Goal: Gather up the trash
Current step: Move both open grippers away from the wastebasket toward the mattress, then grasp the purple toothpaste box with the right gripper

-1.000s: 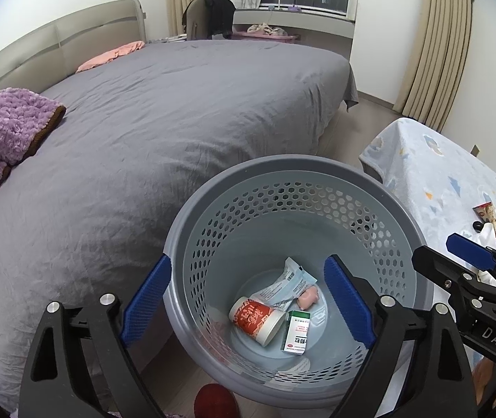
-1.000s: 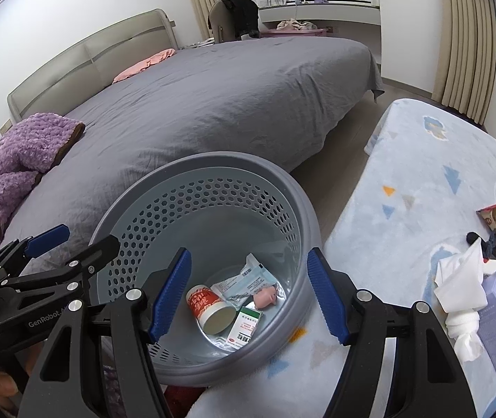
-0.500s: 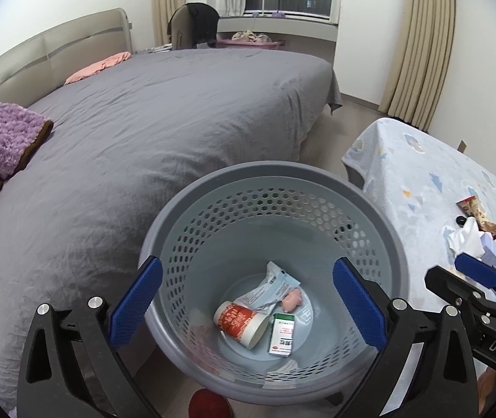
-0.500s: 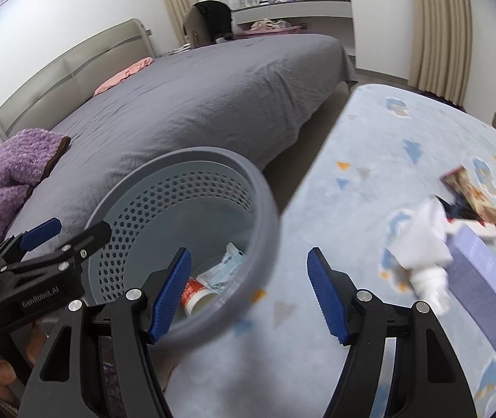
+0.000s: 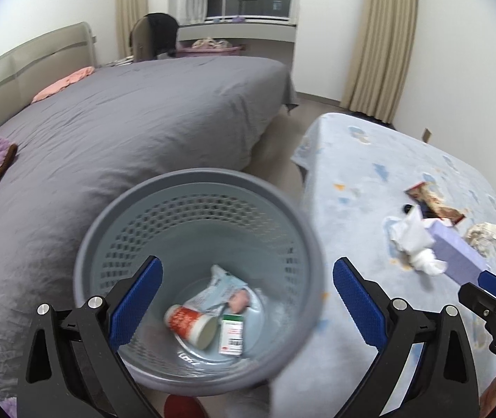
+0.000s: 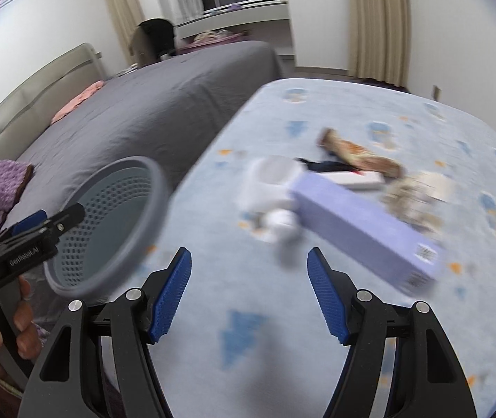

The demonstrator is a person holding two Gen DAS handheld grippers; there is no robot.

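Only the left view shows the basket's cup.

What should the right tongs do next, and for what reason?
Probably carry the right tongs forward to the crumpled white tissue and close on it. Their jaws stand open and empty above the bare blue cloth, the tissue is the nearest piece of trash ahead, and the basket waits close by on the left.

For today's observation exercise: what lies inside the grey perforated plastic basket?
Inside the grey perforated plastic basket: a red-and-white paper cup on its side, a small green-and-white box, a crumpled pale wrapper and something small and pink. Anything beneath them is hidden.
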